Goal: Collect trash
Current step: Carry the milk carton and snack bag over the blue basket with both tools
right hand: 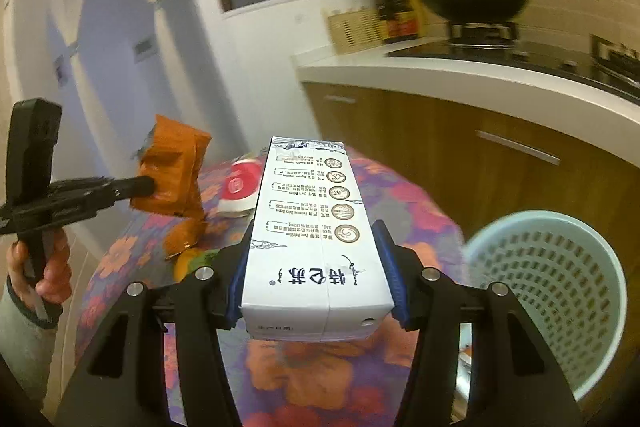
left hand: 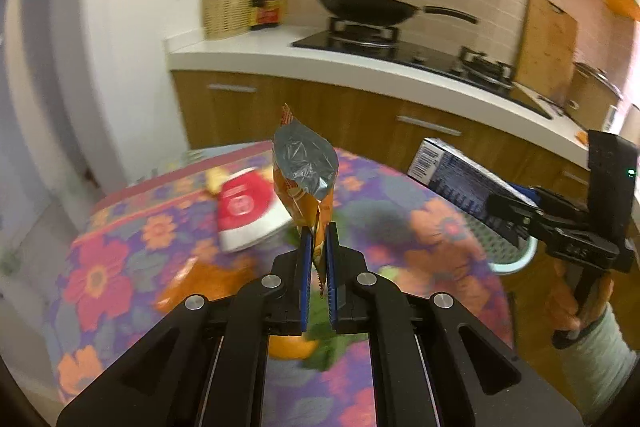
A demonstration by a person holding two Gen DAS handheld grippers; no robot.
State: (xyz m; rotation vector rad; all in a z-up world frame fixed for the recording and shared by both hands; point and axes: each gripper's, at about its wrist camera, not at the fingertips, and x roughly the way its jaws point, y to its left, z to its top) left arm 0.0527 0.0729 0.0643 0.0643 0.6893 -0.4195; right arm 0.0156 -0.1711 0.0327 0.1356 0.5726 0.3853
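— Both hands are loaded. The left claw [left hand: 318,247] is pinched fully shut on the bottom edge of an orange snack wrapper [left hand: 304,179], which stands up above the jaws with its silver inside showing, held over the flowered table [left hand: 112,267].

— And the right one?

— The right claw [right hand: 316,279] stands about half open, but its blue pads press on both long sides of a white milk carton [right hand: 312,227], so that's a grip. The carton lies lengthwise between the fingers, raised off the table.

— How would you say they handle?

— The wrapper looks feather-light and floppy; I'd guess it flaps about, so a hard pinch low down suits it. The carton seems stiff, probably empty, and its smooth faces could slip, so the flat side walls are the sensible hold.

— Where should it all go?

— Likely the pale green perforated basket [right hand: 548,291], just beside the table on the right. Nothing blocks its mouth, but a red-and-white packet [left hand: 248,215] and an orange [left hand: 292,347] lie on the table. The stove and wok [left hand: 368,7] stand well behind.
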